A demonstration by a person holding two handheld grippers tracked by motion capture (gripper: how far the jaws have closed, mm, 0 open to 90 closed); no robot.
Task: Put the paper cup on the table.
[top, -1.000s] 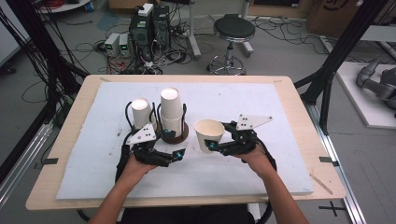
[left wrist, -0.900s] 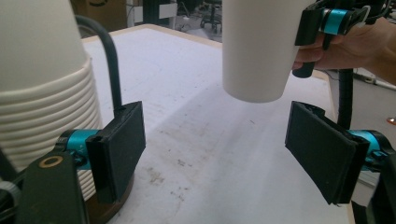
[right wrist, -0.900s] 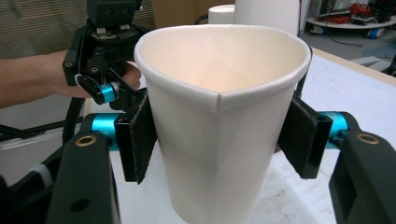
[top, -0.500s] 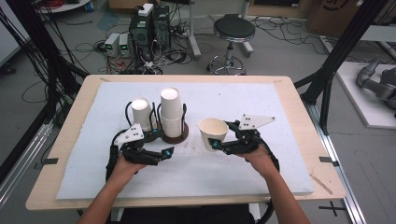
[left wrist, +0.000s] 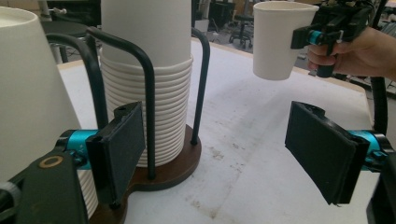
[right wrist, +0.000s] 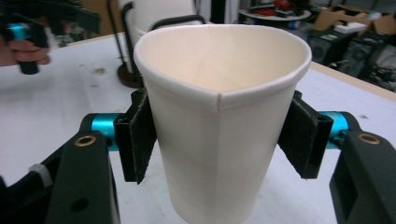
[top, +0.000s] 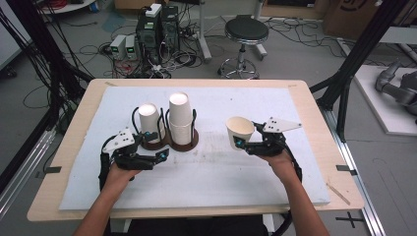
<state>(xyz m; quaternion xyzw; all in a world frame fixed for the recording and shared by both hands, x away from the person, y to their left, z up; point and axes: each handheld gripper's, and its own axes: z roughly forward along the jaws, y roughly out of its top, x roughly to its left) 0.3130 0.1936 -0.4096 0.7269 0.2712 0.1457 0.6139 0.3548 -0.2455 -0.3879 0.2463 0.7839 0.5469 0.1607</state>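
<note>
From the high view, the right gripper [top: 242, 142] sits right of centre in the frame, clamped on a single paper cup [top: 240, 132] that it holds upright, mouth up, above the white mat [top: 295, 108]. The left gripper [top: 162, 155] is at lower left of centre, its jaws apart with nothing between them, pointing toward the right of the frame, just in front of the dark wooden cup holder [top: 189, 144]. That holder carries two stacks of upturned cups: the tall stack [top: 180, 116] near the middle and the shorter stack [top: 149, 120] to its left, each fenced by black wire loops. The held cup is well apart from the holder, off to its right.

In the left gripper view, the two black pads [left wrist: 123, 144] stand wide apart over the mat. The tall ribbed stack [left wrist: 147, 79] and its wire loops fill the upper left, on the brown base [left wrist: 173, 168]. The shorter stack [left wrist: 32, 93] looms at the far left edge. At upper right the other hand [left wrist: 359, 51] holds the cup [left wrist: 278, 39] in the air, clear of the mat.

In the right gripper view, the cup [right wrist: 219, 126] takes up the centre, open mouth up, its rim slightly pinched out of round, with a pad [right wrist: 140, 135] pressing each side. The holder and a stack [right wrist: 154, 18] show at upper left, behind it.
</note>
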